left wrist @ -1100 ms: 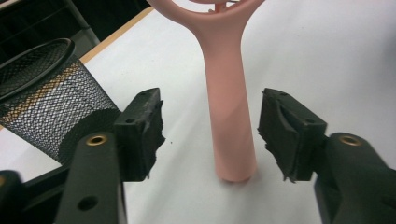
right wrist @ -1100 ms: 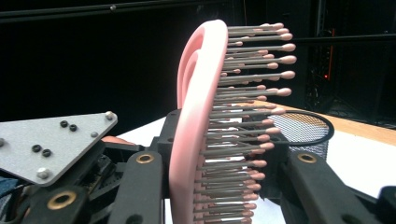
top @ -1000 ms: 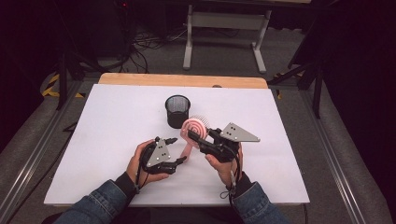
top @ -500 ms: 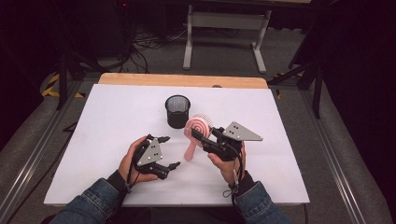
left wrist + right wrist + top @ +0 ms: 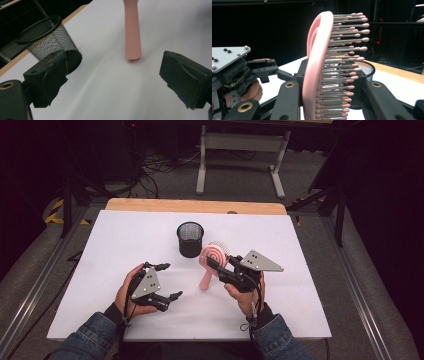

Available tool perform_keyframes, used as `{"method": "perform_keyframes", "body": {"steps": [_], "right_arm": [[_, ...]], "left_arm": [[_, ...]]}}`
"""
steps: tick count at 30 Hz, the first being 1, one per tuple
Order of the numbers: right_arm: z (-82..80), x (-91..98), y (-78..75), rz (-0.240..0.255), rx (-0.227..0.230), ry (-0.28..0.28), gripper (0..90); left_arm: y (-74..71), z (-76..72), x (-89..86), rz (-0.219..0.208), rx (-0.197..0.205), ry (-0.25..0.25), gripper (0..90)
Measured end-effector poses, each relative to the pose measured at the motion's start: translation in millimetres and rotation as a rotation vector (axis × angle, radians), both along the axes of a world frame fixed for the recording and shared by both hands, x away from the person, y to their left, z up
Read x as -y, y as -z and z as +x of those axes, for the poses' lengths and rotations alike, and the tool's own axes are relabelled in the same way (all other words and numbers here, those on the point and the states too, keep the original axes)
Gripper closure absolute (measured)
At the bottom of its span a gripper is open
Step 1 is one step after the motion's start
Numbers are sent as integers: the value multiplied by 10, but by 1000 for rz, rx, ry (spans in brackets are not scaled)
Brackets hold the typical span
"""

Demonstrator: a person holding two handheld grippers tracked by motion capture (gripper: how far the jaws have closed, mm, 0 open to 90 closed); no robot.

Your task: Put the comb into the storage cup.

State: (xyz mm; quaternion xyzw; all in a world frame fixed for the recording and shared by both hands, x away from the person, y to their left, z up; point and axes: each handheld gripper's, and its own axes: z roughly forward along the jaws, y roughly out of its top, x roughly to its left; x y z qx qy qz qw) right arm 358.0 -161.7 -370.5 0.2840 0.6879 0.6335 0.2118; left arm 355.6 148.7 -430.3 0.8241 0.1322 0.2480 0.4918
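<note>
Cup [image 5: 190, 239] toward back middle of table [image 5: 310, 245], brush [image 5: 214, 260] just right of it and nearer, handle end on the table. Right gripper [image 5: 216, 266] on the brush from the right; left gripper [image 5: 169, 281] left of the handle, apart from it. Stand [image 5: 240, 150] on floor behind table.

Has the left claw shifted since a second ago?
Yes. The left claw has pulled back from the pink hairbrush, away from the mesh cup, its jaws just opened and empty.
</note>
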Motion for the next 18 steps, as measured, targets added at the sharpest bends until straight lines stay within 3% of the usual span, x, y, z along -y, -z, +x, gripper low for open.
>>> {"method": "perform_keyframes", "body": {"steps": [5,9,18], "right_arm": [[-5,28,-21,0,12,10,630],[-8,36,-33,1,18,16,630],[13,116,-75,8,32,36,630]], "left_arm": [[23,-48,-229,-47,-13,-38,102],[60,-97,-369,-60,-17,-74,99],[110,-205,-563,-87,-32,-82,83]]}}
